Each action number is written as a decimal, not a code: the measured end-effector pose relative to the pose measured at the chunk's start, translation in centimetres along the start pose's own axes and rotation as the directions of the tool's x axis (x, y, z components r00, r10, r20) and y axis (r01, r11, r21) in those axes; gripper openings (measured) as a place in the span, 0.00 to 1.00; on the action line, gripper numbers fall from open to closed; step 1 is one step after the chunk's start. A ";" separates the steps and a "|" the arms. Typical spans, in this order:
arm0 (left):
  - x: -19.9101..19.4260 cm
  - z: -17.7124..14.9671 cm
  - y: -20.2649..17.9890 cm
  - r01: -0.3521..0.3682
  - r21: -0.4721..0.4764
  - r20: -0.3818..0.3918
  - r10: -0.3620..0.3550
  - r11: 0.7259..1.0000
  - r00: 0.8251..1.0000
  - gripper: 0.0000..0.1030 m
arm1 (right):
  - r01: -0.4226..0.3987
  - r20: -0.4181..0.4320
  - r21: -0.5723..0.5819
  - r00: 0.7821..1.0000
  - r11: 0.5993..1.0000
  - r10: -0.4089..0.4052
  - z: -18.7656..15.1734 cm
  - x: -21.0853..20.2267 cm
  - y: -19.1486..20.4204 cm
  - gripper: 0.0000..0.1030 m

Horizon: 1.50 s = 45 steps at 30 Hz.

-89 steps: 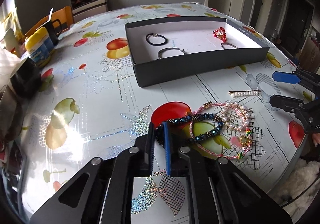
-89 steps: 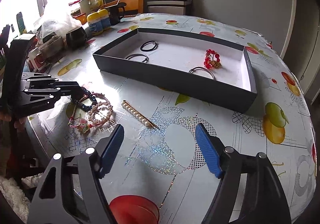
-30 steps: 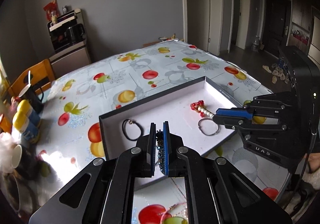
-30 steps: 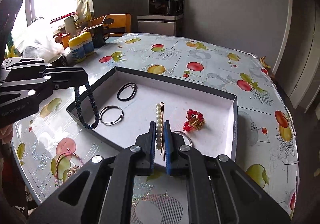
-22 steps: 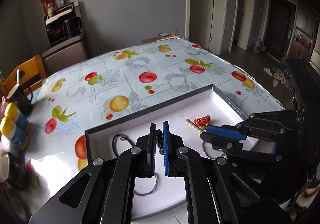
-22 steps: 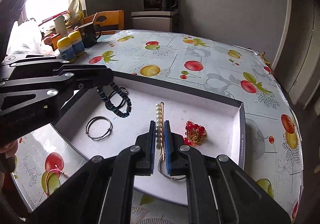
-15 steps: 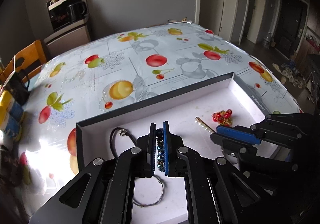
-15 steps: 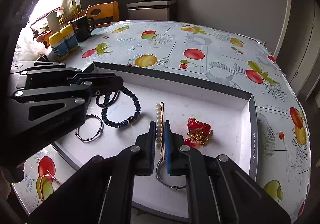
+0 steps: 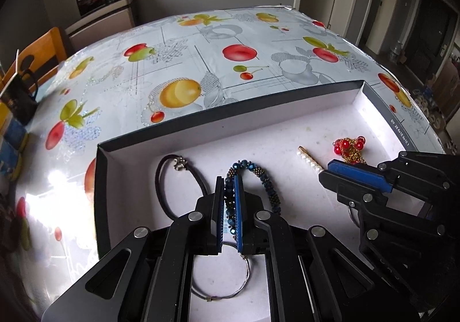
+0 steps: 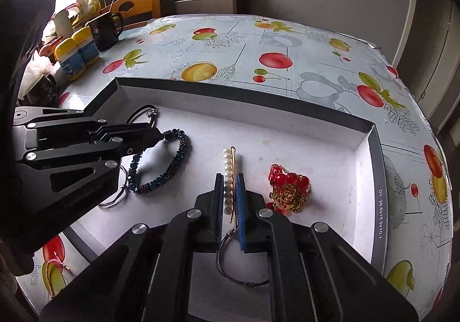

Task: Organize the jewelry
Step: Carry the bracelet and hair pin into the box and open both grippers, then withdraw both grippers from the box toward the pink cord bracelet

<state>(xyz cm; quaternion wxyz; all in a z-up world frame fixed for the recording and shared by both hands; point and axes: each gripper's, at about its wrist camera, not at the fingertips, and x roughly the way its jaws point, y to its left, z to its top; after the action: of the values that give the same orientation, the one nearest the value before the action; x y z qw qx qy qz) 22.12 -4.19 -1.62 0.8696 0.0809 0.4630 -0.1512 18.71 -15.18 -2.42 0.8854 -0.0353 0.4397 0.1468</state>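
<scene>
Over the box (image 9: 401, 135) floor, we kept the left gripper (image 9: 229, 201) pinched on the blue beaded bracelet (image 10: 164, 166), whose free loop lay on the white base. We kept the right gripper (image 10: 230, 198) clamped on the pearl hair clip (image 10: 228, 172). We judged the bracelet limp and light, best held mid-strand; the clip stiff, best held at its bar. Half a second earlier, both pieces sat higher.
</scene>
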 end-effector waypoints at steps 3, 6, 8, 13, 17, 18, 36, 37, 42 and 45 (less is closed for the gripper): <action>0.1 -0.2 -0.4 0.016 0.012 -0.001 -0.016 1.000 1.000 0.07 | 0.004 -0.004 -0.001 1.000 1.000 -0.004 0.0 0.0 -0.1 0.08; 0.2 -0.4 -0.8 -0.001 0.030 -0.005 0.001 1.000 1.000 0.07 | 0.003 -0.005 0.000 1.000 1.000 -0.003 -0.1 0.1 -0.1 0.08; 0.3 -0.5 -0.6 0.001 0.022 -0.012 -0.001 1.000 1.000 0.07 | -0.002 -0.008 0.002 1.000 1.000 0.002 -0.1 0.1 -0.1 0.08; 0.3 -0.6 -0.2 0.010 0.006 -0.020 -0.010 1.000 1.000 0.08 | -0.003 -0.008 0.002 1.000 1.000 0.003 -0.1 0.1 -0.2 0.08; -0.1 -0.6 0.1 0.010 -0.004 -0.005 -0.010 1.000 1.000 0.25 | -0.006 -0.001 0.008 1.000 1.000 0.006 -0.3 -0.2 -0.3 0.08; -0.3 -0.7 0.1 0.013 -0.003 0.000 -0.013 1.000 1.000 0.27 | -0.009 0.001 0.010 1.000 1.000 0.009 -0.4 -0.4 -0.4 0.08; -9.2 -3.3 1.2 0.037 -0.004 0.186 -0.035 0.999 0.982 0.76 | -0.065 0.122 0.038 0.991 0.997 0.060 -3.5 -8.4 -2.1 0.59; -9.8 -3.6 1.0 0.035 0.004 0.197 -0.035 0.999 0.980 0.78 | -0.065 0.124 0.036 0.990 0.997 0.060 -3.8 -8.7 -2.0 0.64; -11.9 -5.3 0.8 0.035 0.016 0.229 -0.038 0.999 0.973 0.83 | -0.050 0.151 0.002 0.987 0.999 0.049 -5.4 -10.7 -1.4 0.84; -13.0 -6.6 0.8 0.020 0.020 0.249 -0.024 1.000 0.968 0.86 | -0.043 0.158 -0.023 0.986 0.999 0.046 -6.5 -11.7 -0.8 0.91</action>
<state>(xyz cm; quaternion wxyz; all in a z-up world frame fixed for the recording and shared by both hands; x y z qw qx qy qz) 10.41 0.85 5.52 0.9185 0.0634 0.3496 -0.1738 7.28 -19.85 2.76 0.9136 -0.0220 0.3673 0.1732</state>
